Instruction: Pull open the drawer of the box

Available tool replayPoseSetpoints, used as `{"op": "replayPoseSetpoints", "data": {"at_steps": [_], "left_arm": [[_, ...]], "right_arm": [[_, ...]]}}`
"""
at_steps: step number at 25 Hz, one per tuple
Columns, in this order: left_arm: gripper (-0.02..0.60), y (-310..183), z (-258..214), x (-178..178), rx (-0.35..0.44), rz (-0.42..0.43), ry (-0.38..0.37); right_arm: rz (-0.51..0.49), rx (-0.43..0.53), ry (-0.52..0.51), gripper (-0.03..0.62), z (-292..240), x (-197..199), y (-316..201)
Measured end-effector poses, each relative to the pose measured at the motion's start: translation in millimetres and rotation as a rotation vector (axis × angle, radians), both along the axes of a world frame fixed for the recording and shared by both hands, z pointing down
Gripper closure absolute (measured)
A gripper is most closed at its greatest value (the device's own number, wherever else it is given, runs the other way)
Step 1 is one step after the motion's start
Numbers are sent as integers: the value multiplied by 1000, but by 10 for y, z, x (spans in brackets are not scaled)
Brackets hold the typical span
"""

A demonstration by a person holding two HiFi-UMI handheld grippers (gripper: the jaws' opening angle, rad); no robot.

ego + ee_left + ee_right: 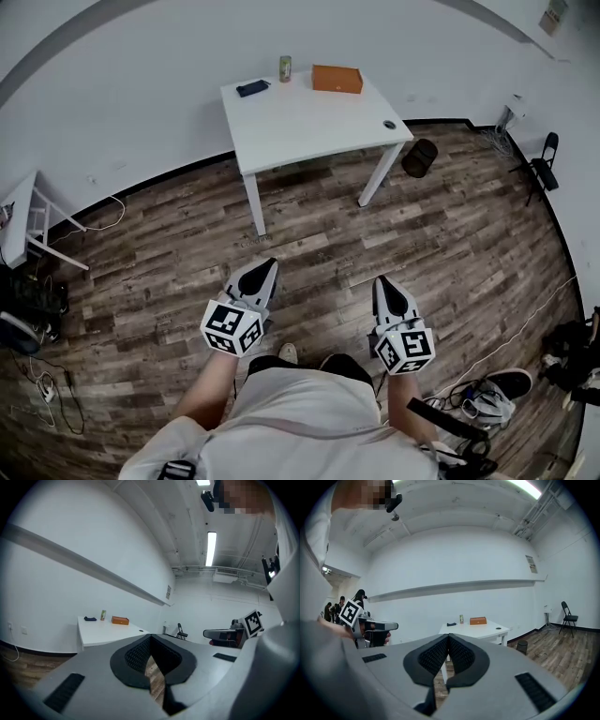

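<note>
The orange box (337,79) lies at the far edge of a white table (309,122) across the room; its drawer cannot be made out from here. My left gripper (270,264) and right gripper (381,280) are held side by side over the wood floor, well short of the table, both pointing toward it. In the left gripper view the box (120,620) is small and distant above the shut, empty left gripper (151,637). The right gripper view shows the box (478,620) on the table (473,630), beyond the right gripper (448,636), whose pads meet with nothing between them.
A green can (285,67), a dark flat item (252,88) and a small dark disc (390,124) share the table. A black bin (420,157) stands by its right leg. A folding chair (542,164), a second table (23,220), shoes (497,389) and cables line the room's sides.
</note>
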State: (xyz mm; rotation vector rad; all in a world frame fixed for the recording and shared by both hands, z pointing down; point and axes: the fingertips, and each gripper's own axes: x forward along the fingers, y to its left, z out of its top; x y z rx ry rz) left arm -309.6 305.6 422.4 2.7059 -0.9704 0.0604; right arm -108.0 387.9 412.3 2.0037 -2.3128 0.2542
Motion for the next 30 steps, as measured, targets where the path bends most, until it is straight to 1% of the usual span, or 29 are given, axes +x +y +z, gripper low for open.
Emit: {"op": "replayPoseSetpoints", "data": {"at_steps": [3,7,10,13,19,30], "left_arm": [[571,-119,59,57,-13,4,-1],[571,-308,73,165,-7,2,1],[571,-503,82,269,-10,-9,3],[571,-728,54,455,9,-18,-6],[571,-1231,-14,977,18,-43,-5],[571,-2112,-177,2199,37,-115,-33]], "right_arm": [[-3,-3,-6,592,23,21,-139],[-9,-1,-10,592,58,142,-383],[-17,7,-18,592,66,278,-602],[-22,18,-24,592,60,483,-868],[-43,25,-37,592,41,1015,-1421],[-90,36,-58,592,-56,2351,-2426]]}}
